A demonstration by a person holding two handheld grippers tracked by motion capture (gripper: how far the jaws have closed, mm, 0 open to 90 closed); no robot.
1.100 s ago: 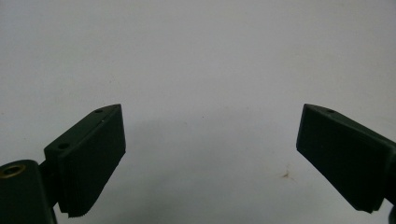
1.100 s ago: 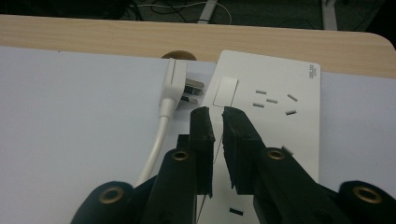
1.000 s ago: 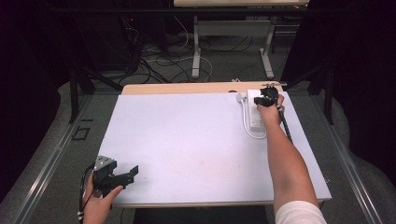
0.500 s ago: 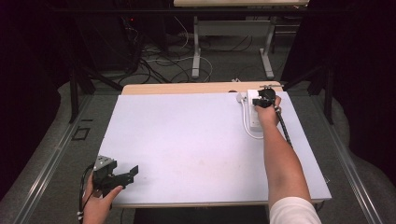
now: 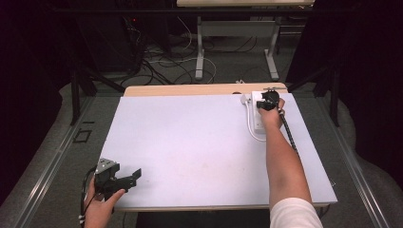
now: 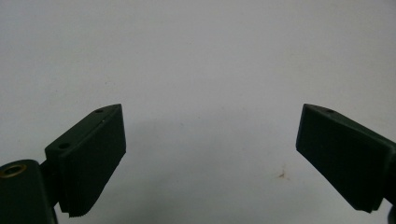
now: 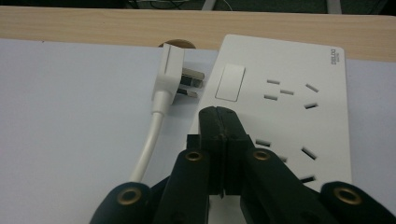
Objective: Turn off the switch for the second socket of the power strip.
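Note:
A white power strip [image 5: 257,124] lies at the far right of the white table mat [image 5: 190,142]. In the right gripper view it [image 7: 289,107] shows several sockets and a white rocker switch [image 7: 232,82]. Its own white plug [image 7: 170,70] lies unplugged beside it, prongs toward the strip, and its cable [image 7: 149,140] runs back along the mat. My right gripper [image 7: 219,112] is shut with nothing between the jaws, its tips over the strip just short of the switch; whether they touch it I cannot tell. My left gripper [image 6: 210,140] stands open over bare mat at the near left corner [image 5: 134,176].
A strip of bare wooden tabletop [image 5: 190,89] with a round cable hole [image 7: 177,44] runs behind the mat. Beyond the table's far edge the floor holds loose cables [image 5: 161,61] and the legs of another table [image 5: 200,52].
The right hand has edged slightly left over the power strip. The left hand has stayed where it was.

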